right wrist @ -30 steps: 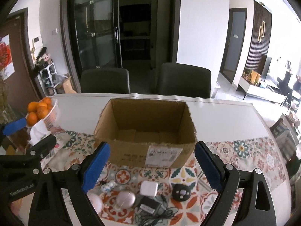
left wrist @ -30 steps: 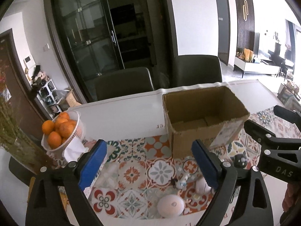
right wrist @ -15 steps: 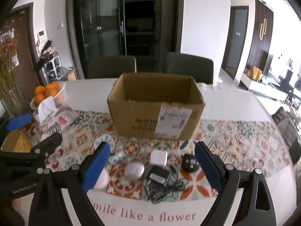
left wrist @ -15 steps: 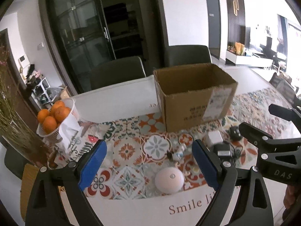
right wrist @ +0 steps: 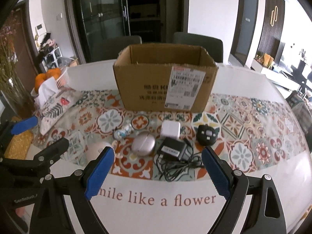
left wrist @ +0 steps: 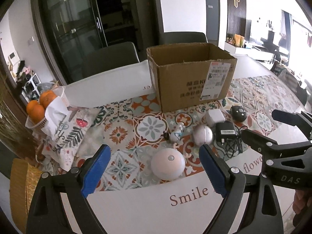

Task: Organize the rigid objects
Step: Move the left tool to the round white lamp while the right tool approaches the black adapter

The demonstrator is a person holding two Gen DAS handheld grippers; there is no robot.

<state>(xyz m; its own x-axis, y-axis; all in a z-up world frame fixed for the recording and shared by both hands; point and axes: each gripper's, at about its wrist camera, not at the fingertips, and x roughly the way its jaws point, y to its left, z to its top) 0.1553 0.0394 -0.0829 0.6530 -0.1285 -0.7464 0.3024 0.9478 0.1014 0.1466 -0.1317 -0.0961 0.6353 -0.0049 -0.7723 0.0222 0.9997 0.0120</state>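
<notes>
Cardboard box [right wrist: 165,81], top open, stands at 12 o'clock on the desk [right wrist: 253,175], on a patterned tile runner [right wrist: 253,120]. Small items cluster just in front of it at centre: white charger cube [right wrist: 170,129], black adapter with tangled cord [right wrist: 171,150], black round plug [right wrist: 206,134], silver round case [right wrist: 144,144], small white figurine [right wrist: 122,132], pale dome lamp [left wrist: 167,164]. Bare white desk margin with printed lettering lies at 6 o'clock, open. Orange basket [left wrist: 42,105] and tissue pouch [left wrist: 66,132] sit at 9 o'clock. Left gripper [left wrist: 154,172] jaws spread, nothing between; right gripper [right wrist: 158,175] jaws spread, nothing between. Both hover above the near edge. Two dark chairs [right wrist: 197,42] and glass doors [right wrist: 105,15] stand beyond at 12 o'clock.
</notes>
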